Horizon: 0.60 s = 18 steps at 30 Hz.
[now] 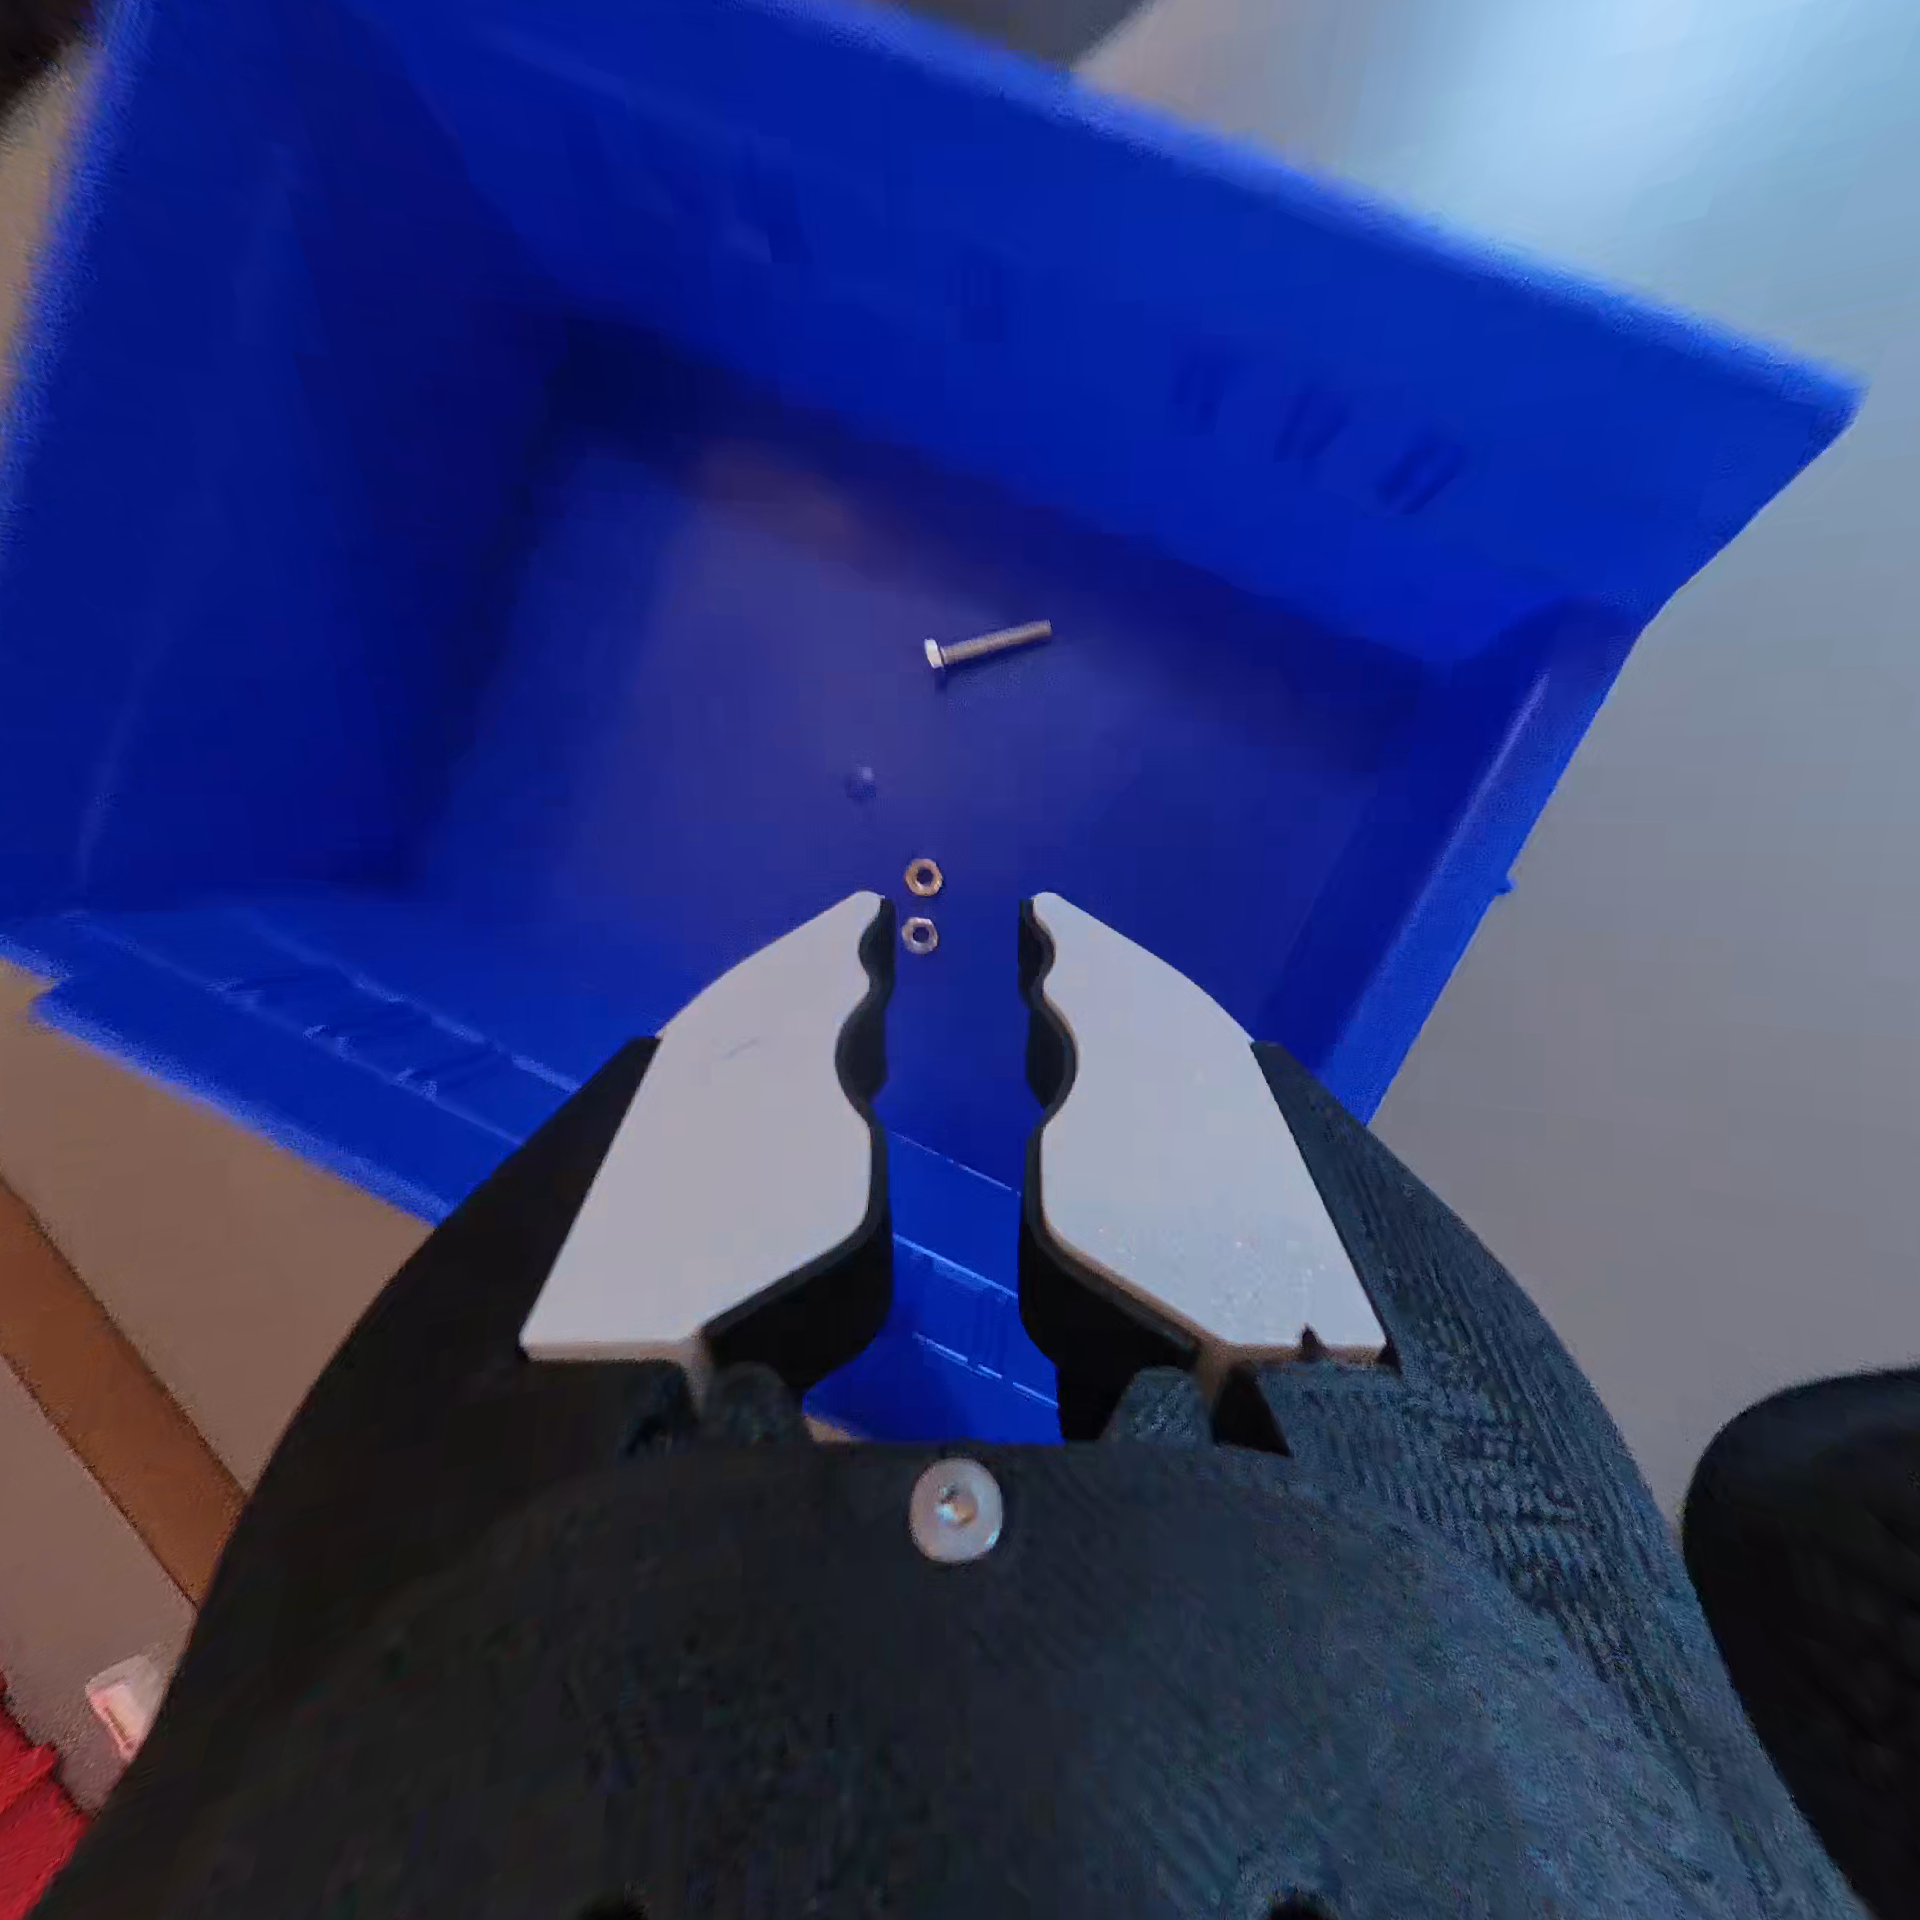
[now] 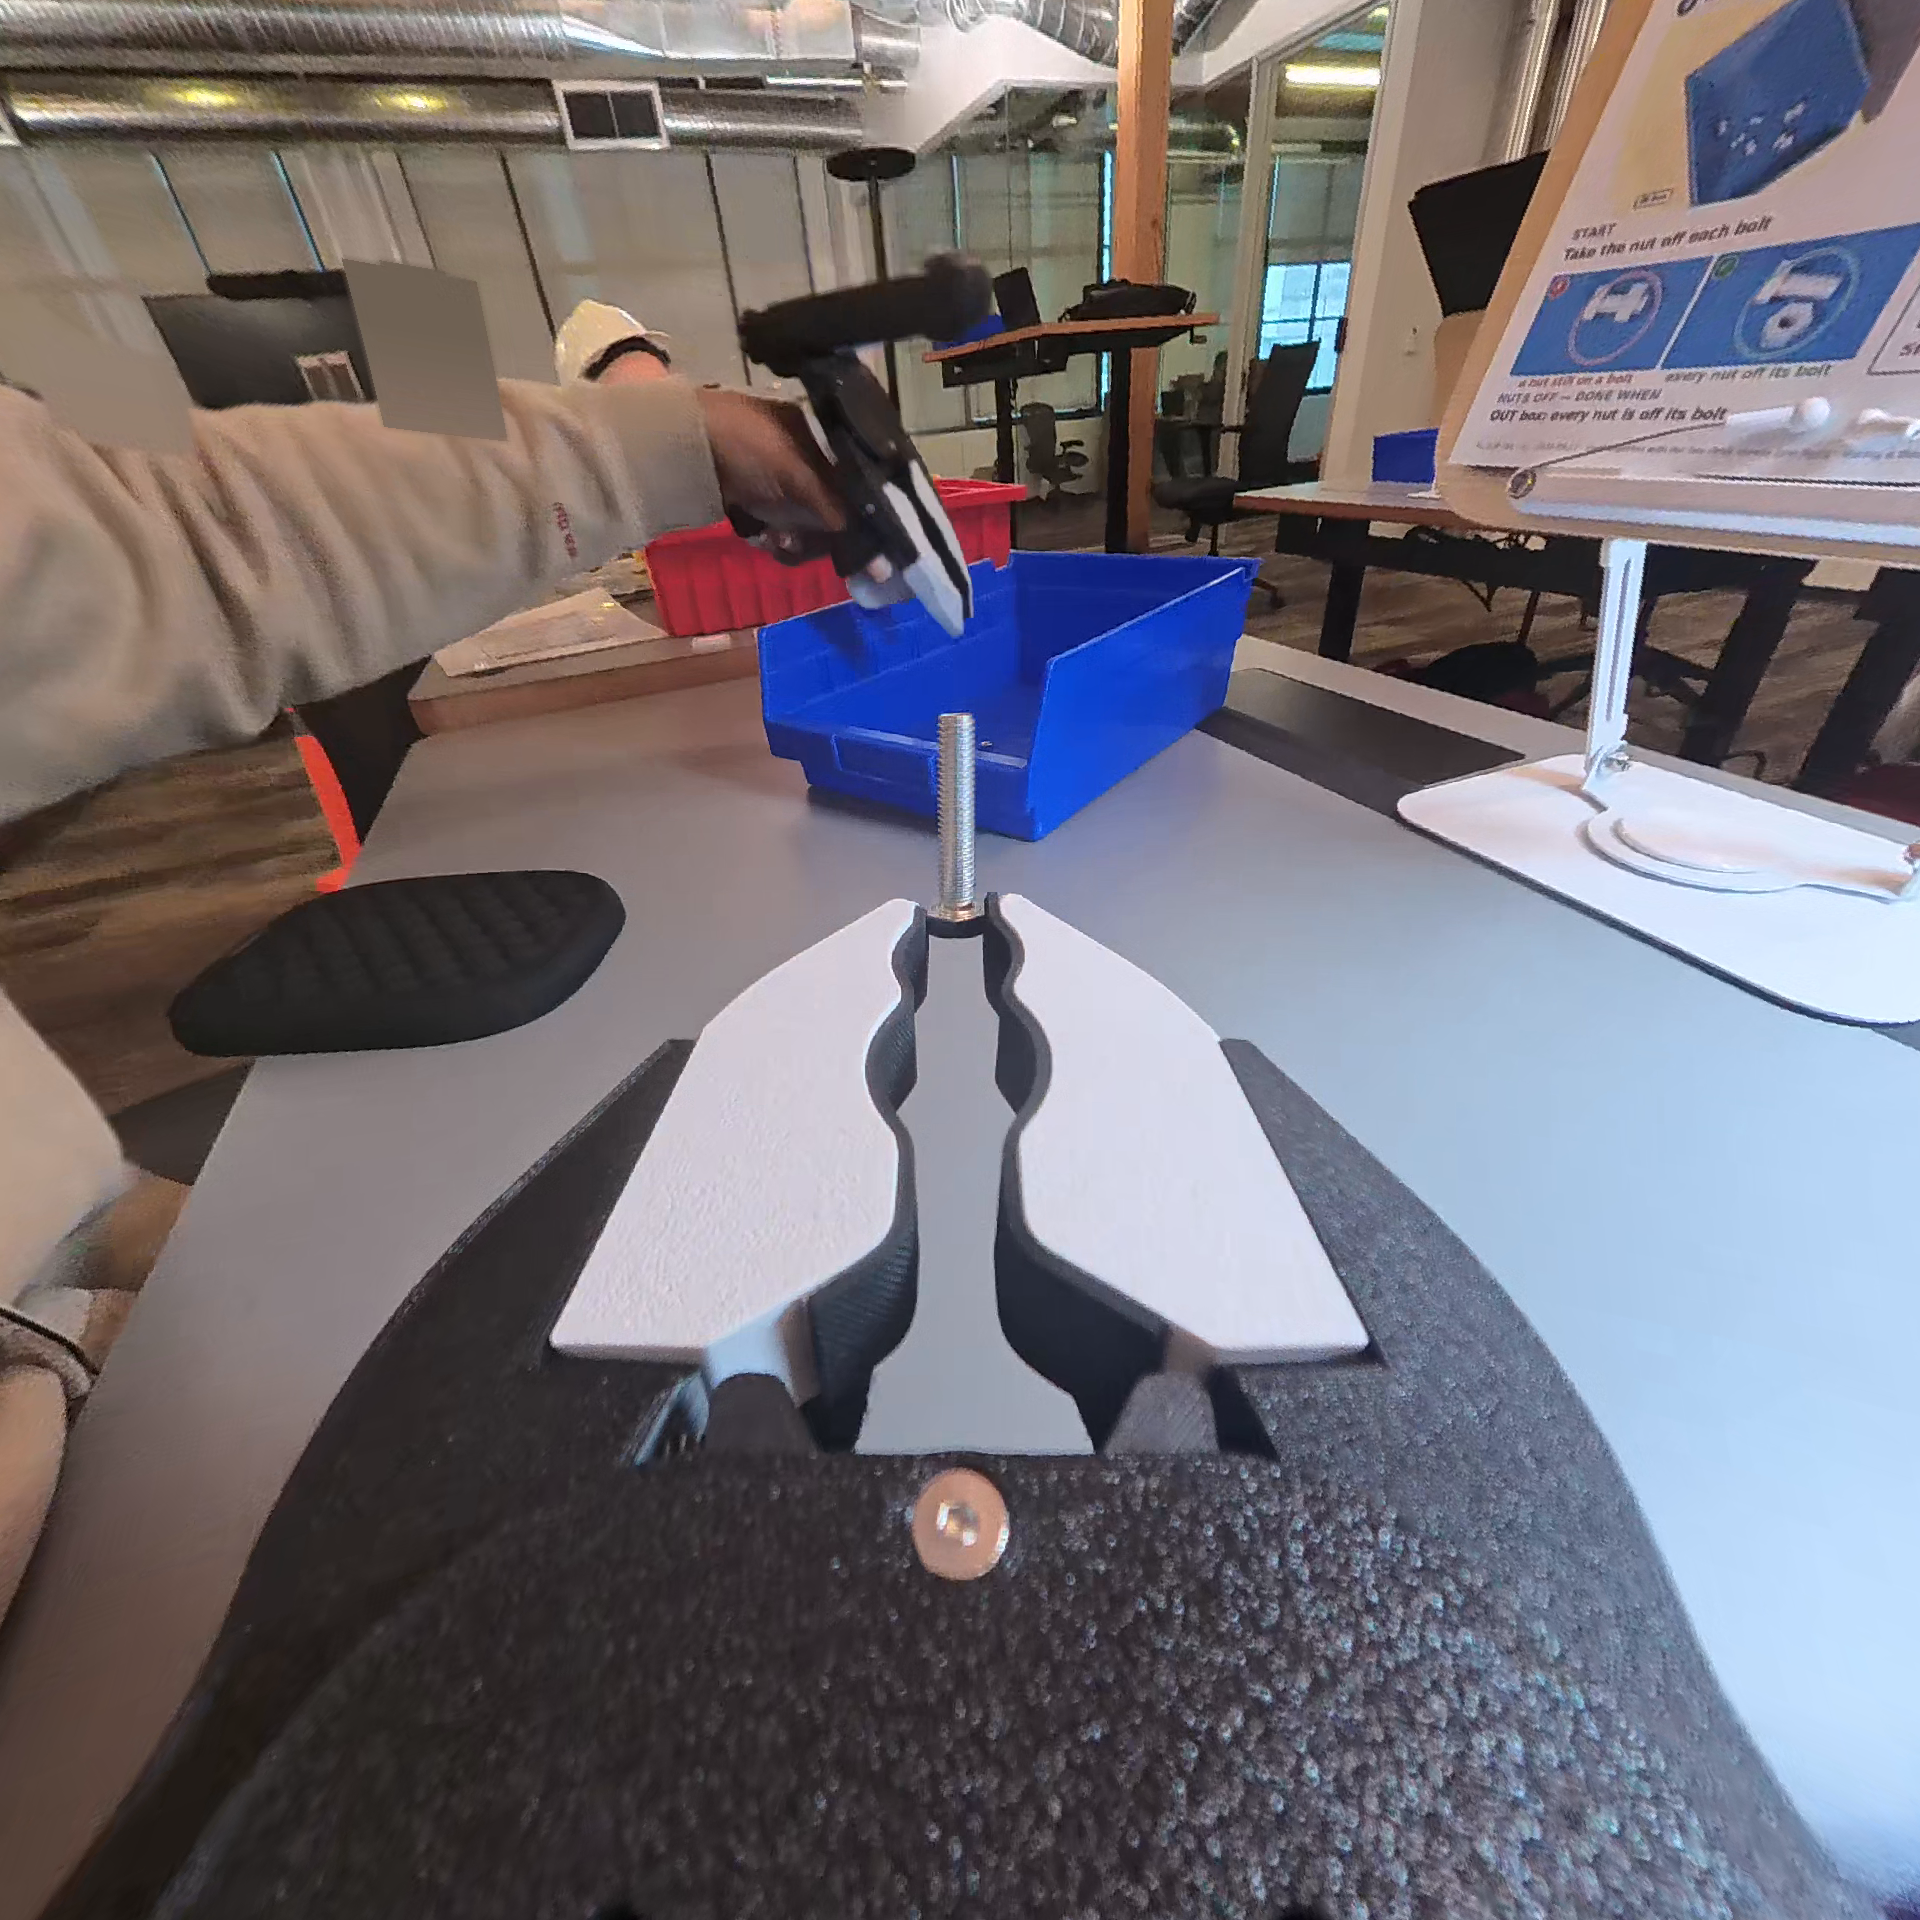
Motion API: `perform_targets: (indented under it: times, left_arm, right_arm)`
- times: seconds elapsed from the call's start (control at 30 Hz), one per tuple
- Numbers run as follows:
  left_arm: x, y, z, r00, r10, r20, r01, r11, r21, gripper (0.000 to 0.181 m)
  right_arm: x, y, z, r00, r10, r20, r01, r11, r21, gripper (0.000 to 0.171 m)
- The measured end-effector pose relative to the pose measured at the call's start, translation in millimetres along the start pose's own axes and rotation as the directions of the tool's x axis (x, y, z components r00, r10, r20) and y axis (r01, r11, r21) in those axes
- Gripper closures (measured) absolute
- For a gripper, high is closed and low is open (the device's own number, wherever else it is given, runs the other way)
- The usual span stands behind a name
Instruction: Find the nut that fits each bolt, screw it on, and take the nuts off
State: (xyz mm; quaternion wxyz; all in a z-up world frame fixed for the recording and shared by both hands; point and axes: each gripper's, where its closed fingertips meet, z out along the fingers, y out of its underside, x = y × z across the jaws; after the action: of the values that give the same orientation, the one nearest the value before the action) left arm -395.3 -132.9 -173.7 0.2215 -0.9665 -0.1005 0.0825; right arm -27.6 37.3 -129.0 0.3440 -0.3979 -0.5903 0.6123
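Note:
In the left wrist view a blue bin (image 1: 312,540) holds a silver bolt (image 1: 987,646) lying on its floor and two small nuts (image 1: 922,876) (image 1: 920,936) nearer me. My left gripper (image 1: 956,914) is open and empty above the bin, its tips over the nearer nut. In the right wrist view my right gripper (image 2: 958,914) is shut on the head of a silver bolt (image 2: 956,810) that stands upright above the grey table. The left gripper (image 2: 925,592) shows farther off over the blue bin (image 2: 935,748), held by a hand.
A black padded rest (image 2: 395,961) lies on the grey table (image 2: 1351,1039) at the left. A white stand (image 2: 1662,831) with an instruction card sits at the right. A red bin (image 2: 748,571) stands behind the blue one. There is about 40 cm between the tips of the two grippers.

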Motion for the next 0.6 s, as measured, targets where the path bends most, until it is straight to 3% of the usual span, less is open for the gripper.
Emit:
perform_targets:
  times: [0.2,0.6]
  left_arm:
    - [-6,20,52,0.999,0.011,-0.043,-0.022,0.966,-0.257,0.156]
    - [-4,32,83,0.997,-0.033,-0.069,0.005,0.928,-0.372,0.159]
  right_arm:
    - [-1,2,-1,1.000,-0.006,0.004,0.006,1.000,-0.001,0.161]
    - [3,6,-2,1.000,0.020,0.012,-0.020,1.000,-0.006,0.161]
